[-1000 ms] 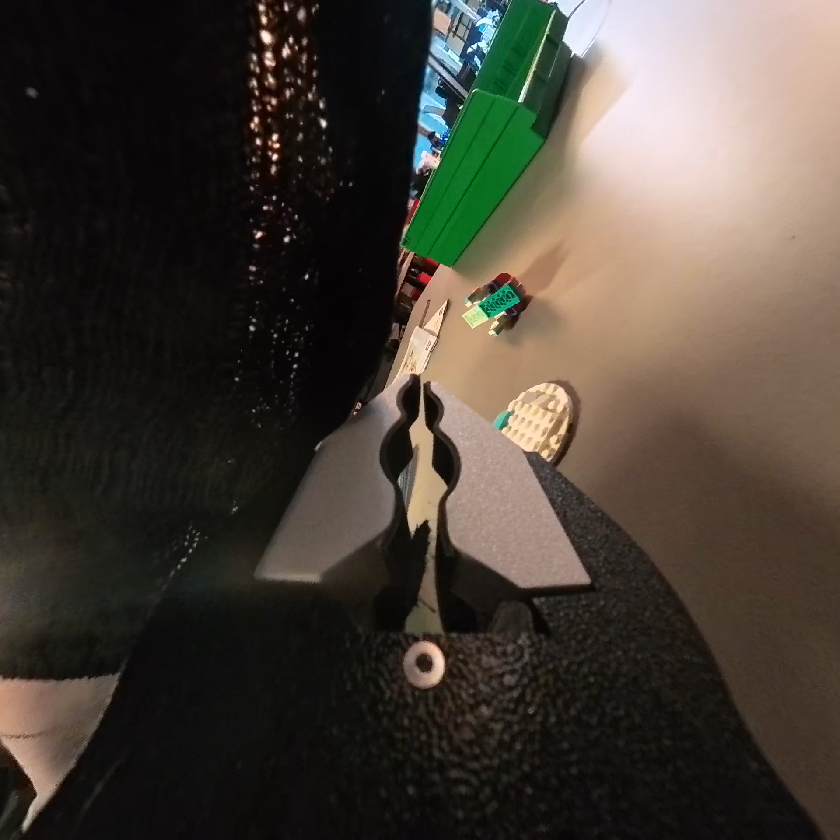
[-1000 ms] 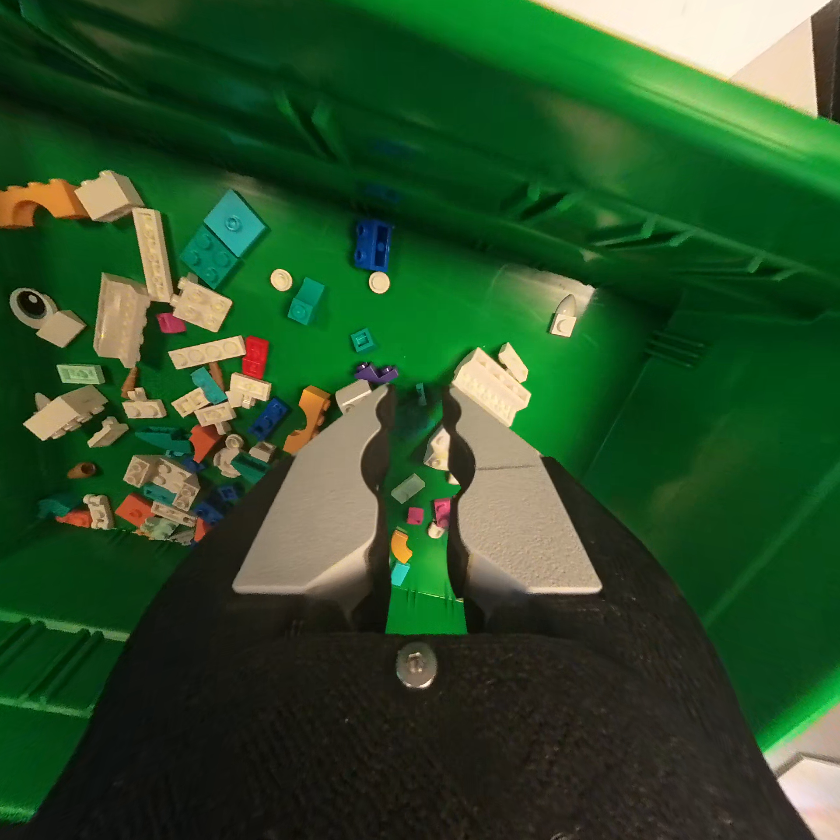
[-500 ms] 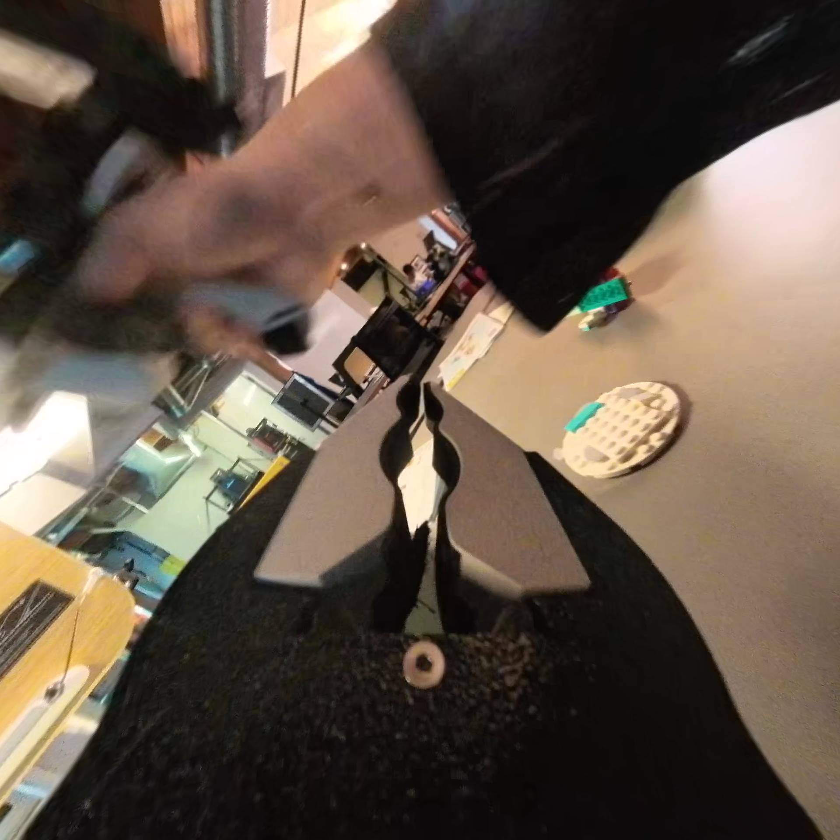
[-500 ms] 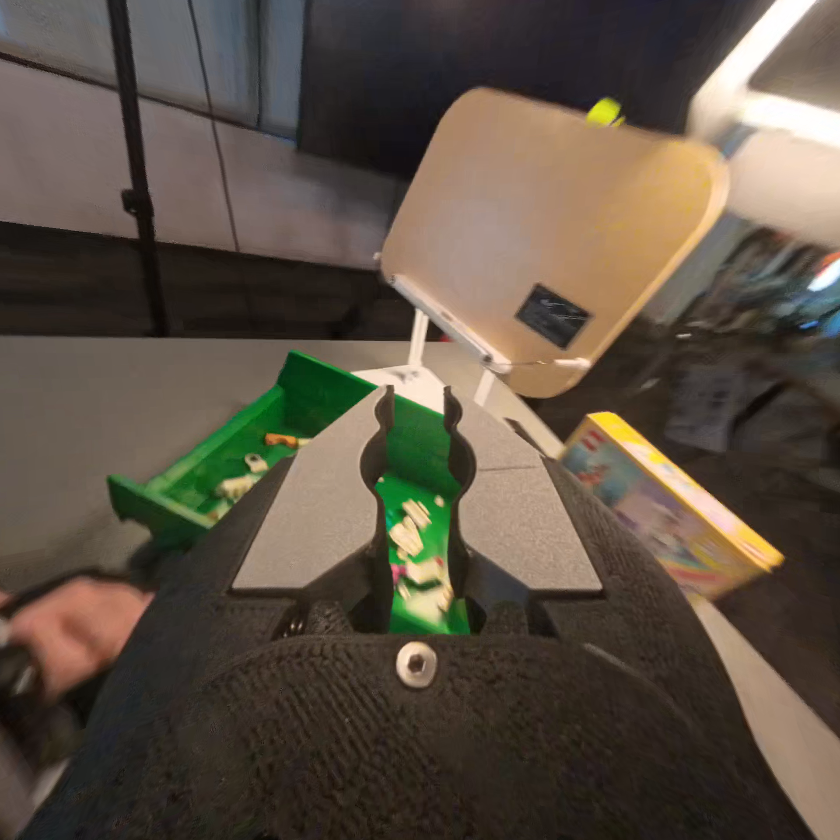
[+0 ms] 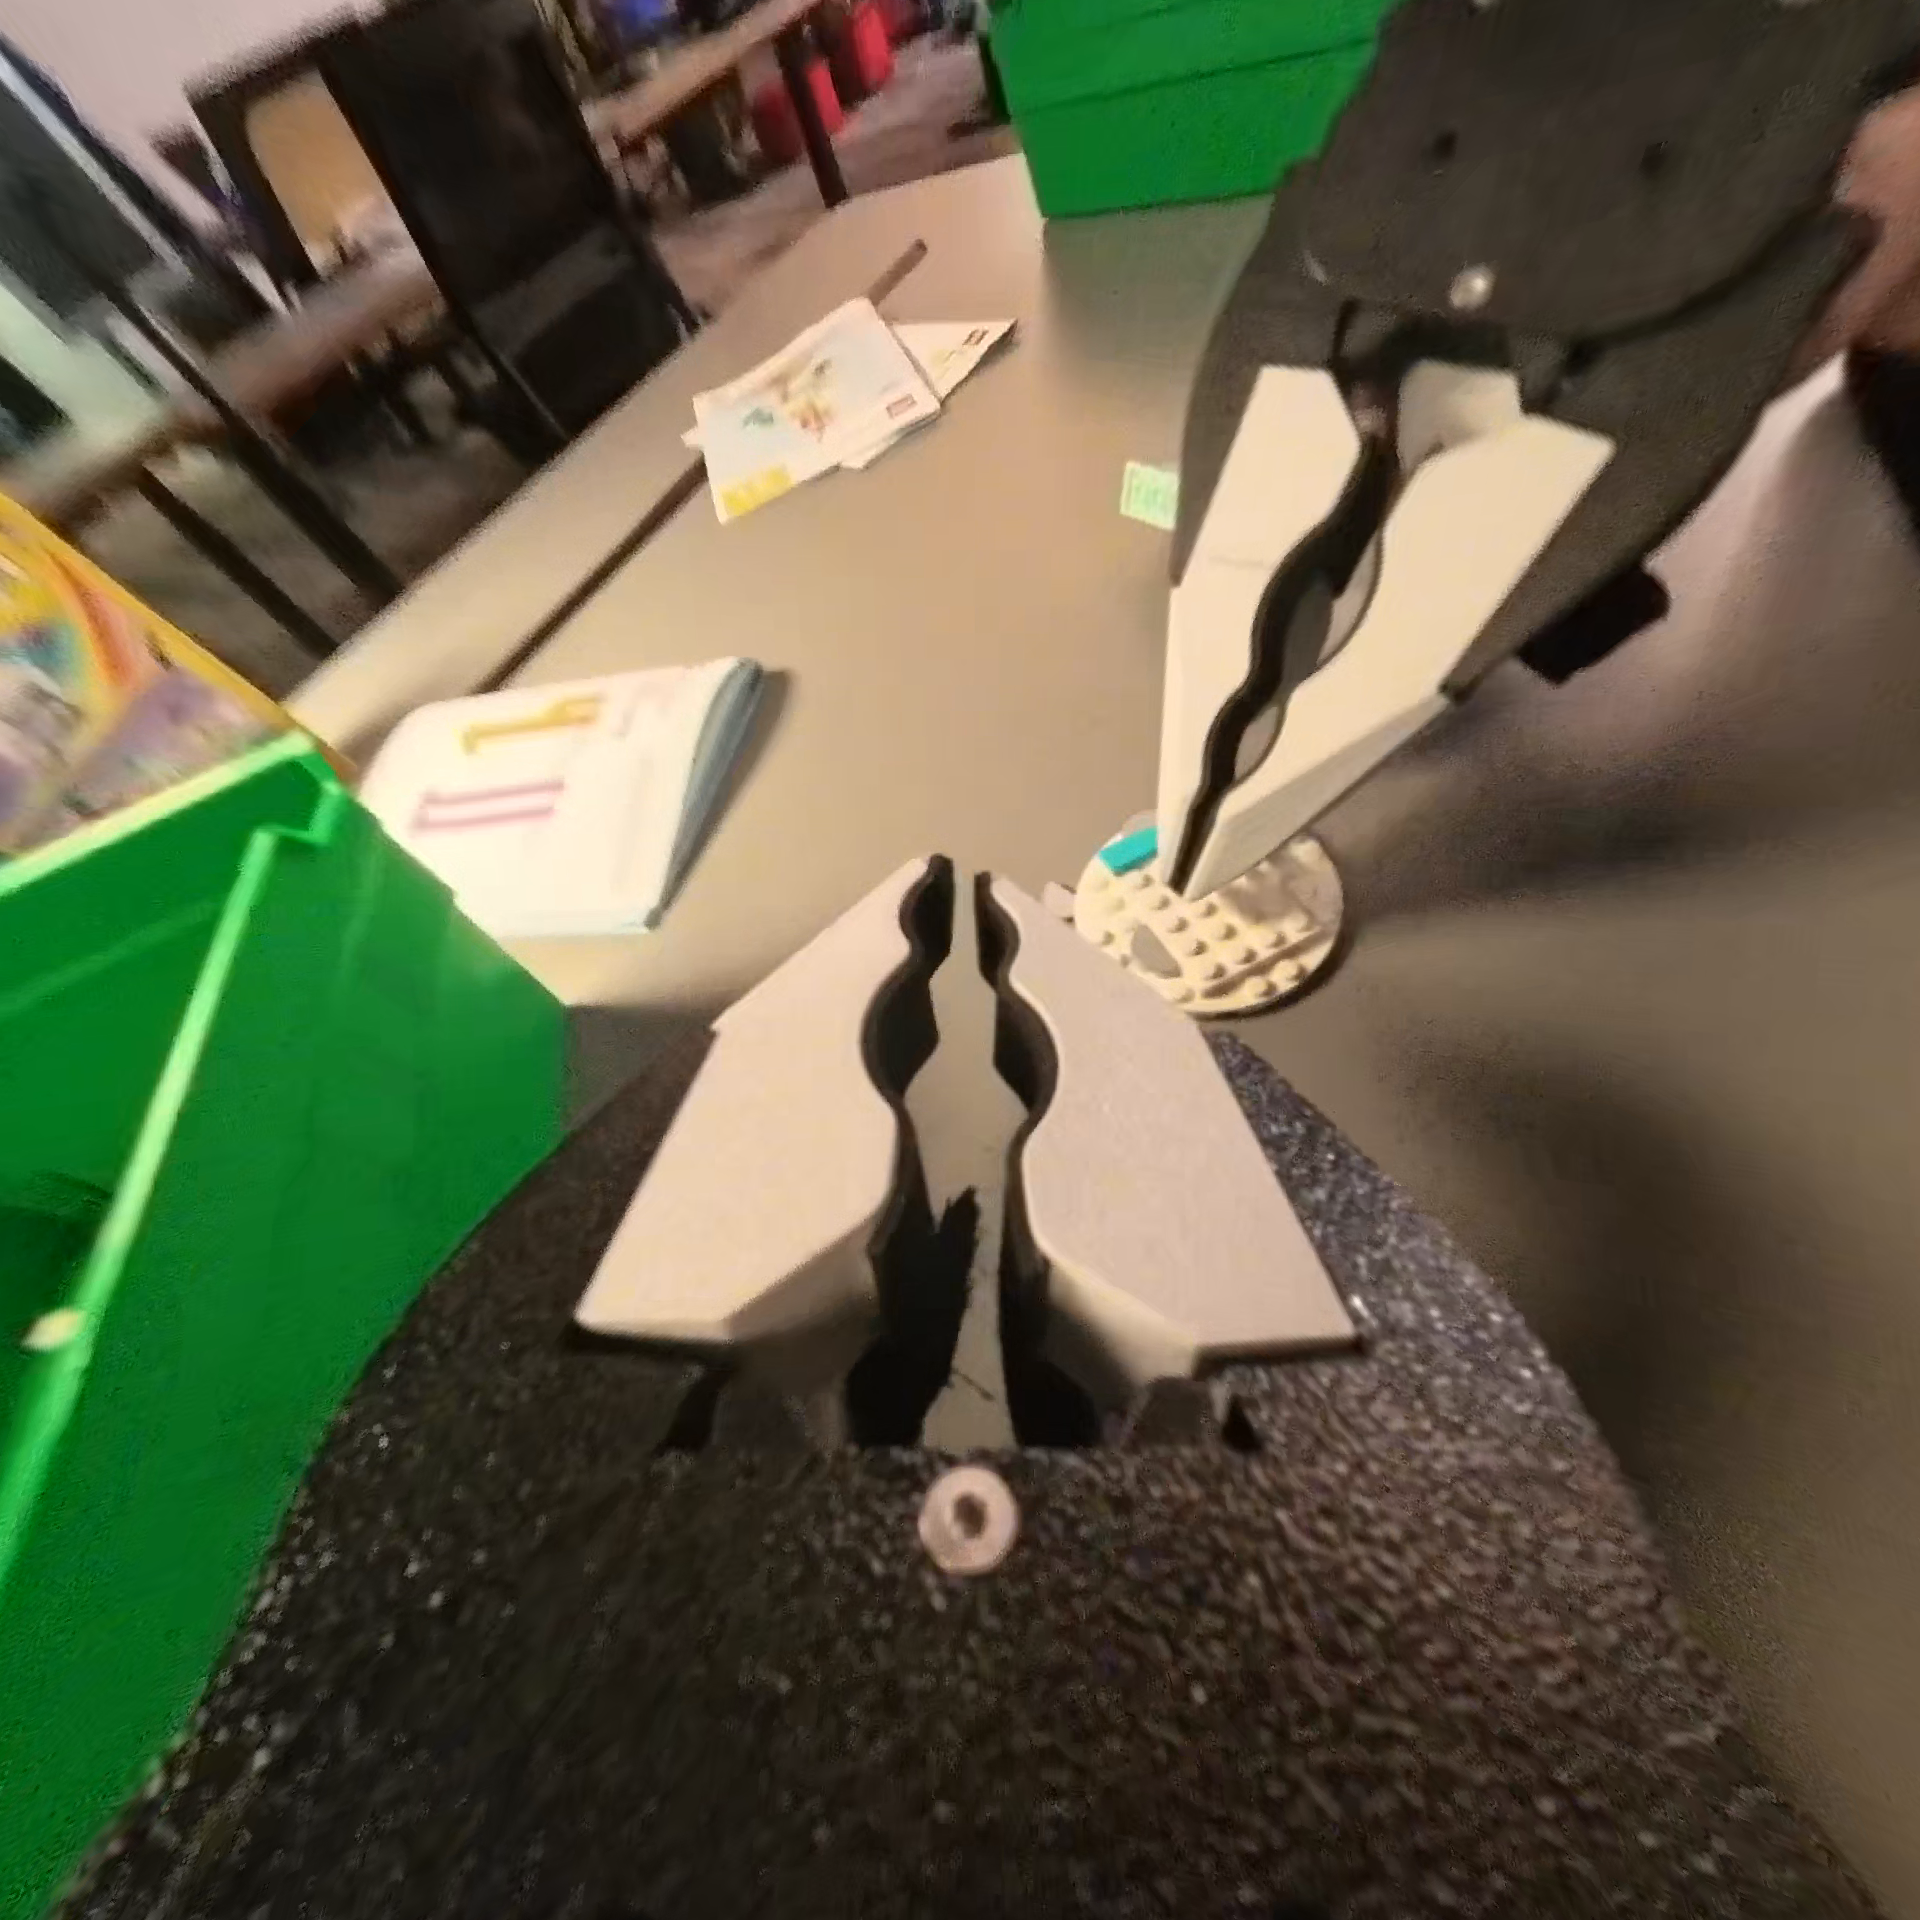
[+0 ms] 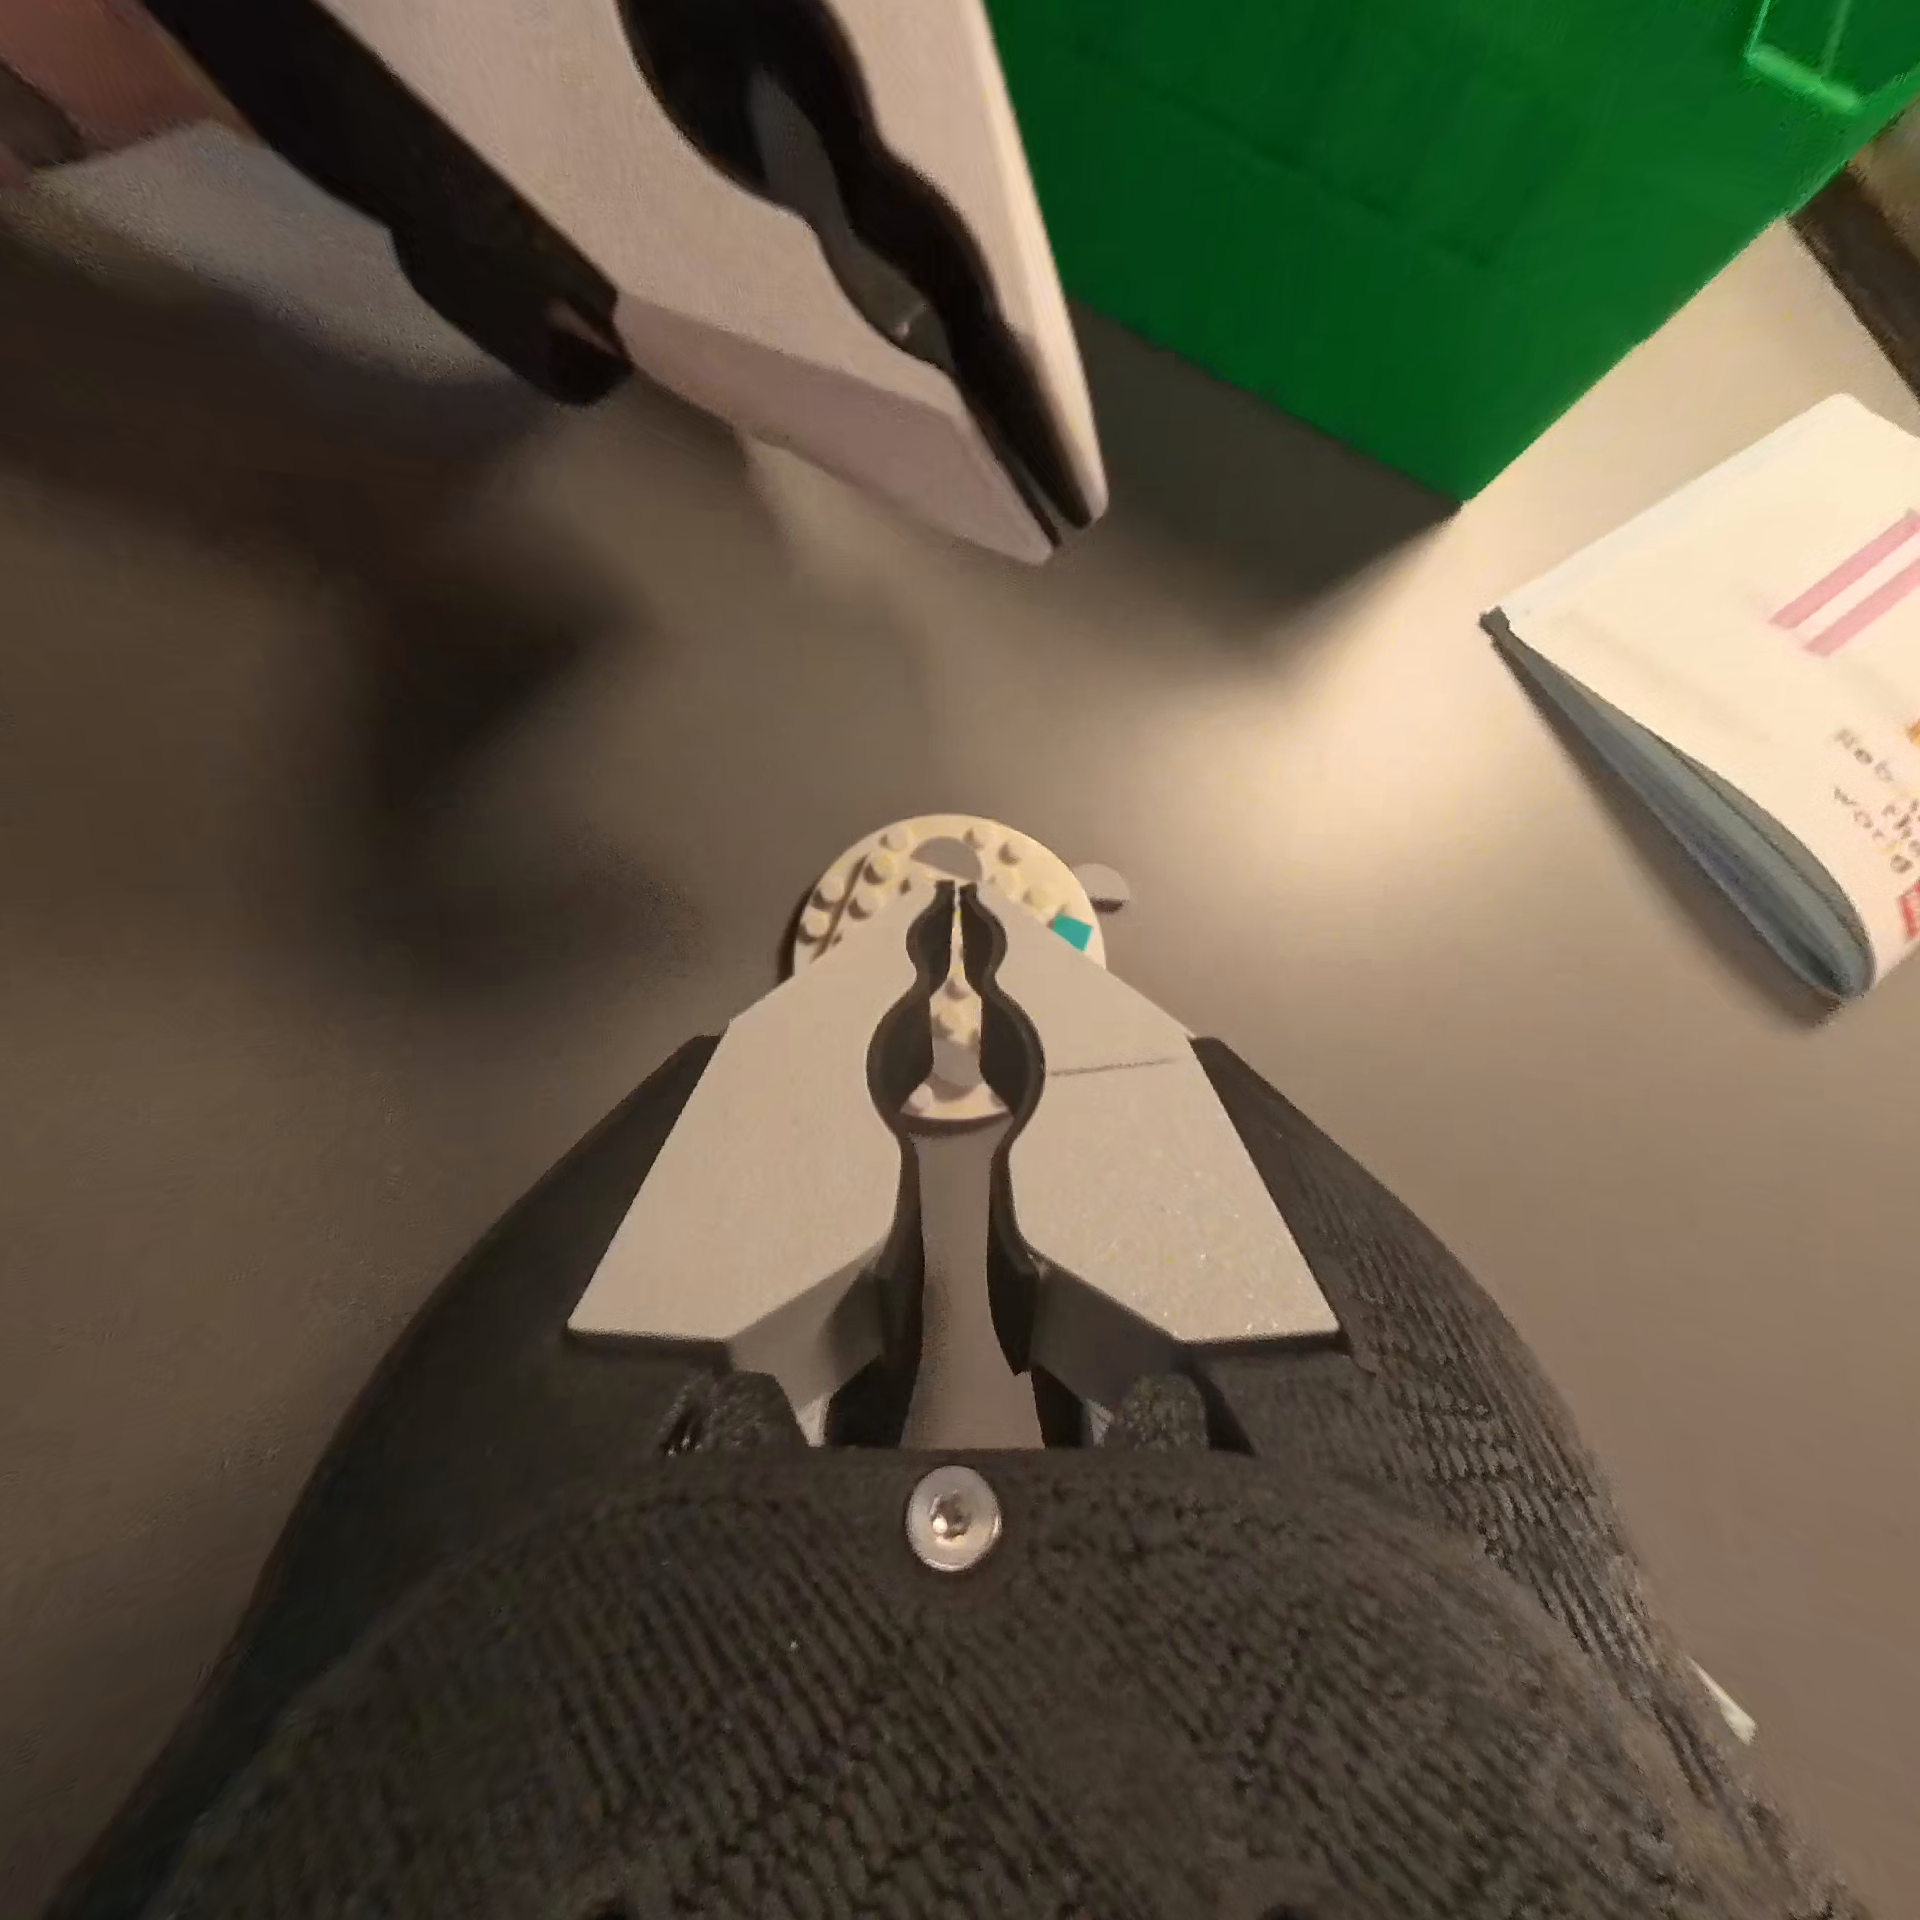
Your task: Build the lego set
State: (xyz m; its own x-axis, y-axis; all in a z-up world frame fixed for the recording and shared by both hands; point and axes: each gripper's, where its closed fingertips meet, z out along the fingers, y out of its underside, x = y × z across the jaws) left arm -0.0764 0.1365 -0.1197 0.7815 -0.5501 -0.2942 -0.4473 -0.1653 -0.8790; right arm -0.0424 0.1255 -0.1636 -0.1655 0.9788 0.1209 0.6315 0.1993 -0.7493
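Both views swung off the green bin since the earlier frames. Right hand-held gripper (image 6: 956, 920), jaws together, tips on the cream round studded plate (image 5: 1236, 935) at lower centre; holding anything, can't tell. Left hand-held gripper (image 5: 961, 894) closed, empty, just beside it. Teal tile (image 5: 1127, 854) on the rim. Booklet (image 5: 561, 800), green bin (image 5: 208, 1039) farther left on the table (image 5: 935, 623).

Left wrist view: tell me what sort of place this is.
Probably a shared workroom or lab used for brick building: a grey table with green bins, instruction booklets and a round studded plate; more tables and chairs behind.
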